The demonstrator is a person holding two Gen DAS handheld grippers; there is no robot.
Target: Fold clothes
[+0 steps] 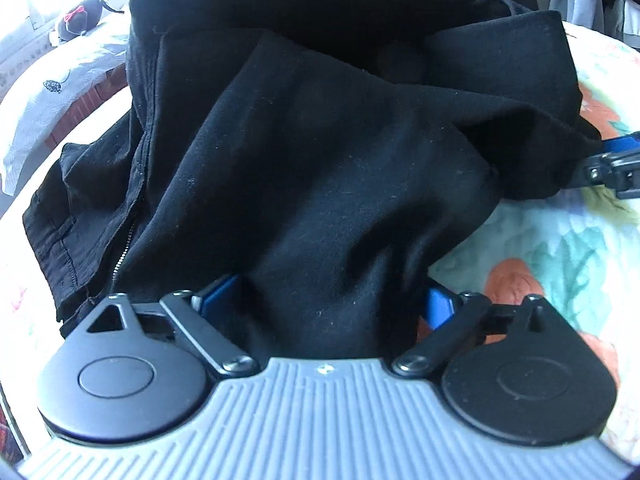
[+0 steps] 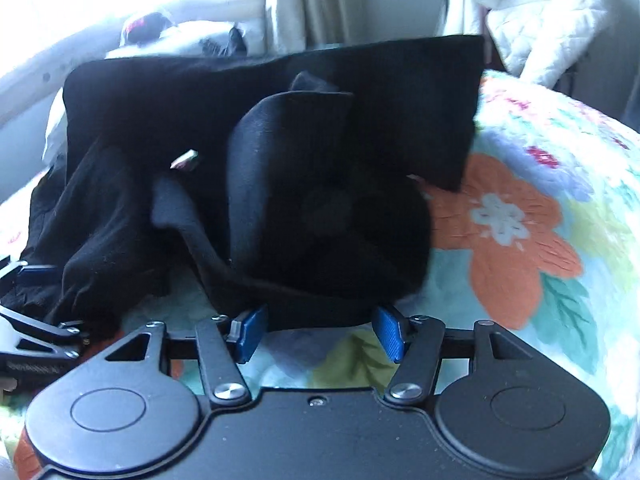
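Black clothes [image 1: 320, 184] lie heaped and partly folded on the floral bedspread [image 2: 520, 240], zipper showing.

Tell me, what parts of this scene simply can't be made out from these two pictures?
- Left wrist view: the black cotton garment drapes over the left gripper, hiding its fingertips and any grip.
- Same view: the right gripper is cut off by the picture's edge.
- Right wrist view: motion blur smears the garment's folds.
- Small dark toy on the flowered quilt: overexposed, too small to identify.
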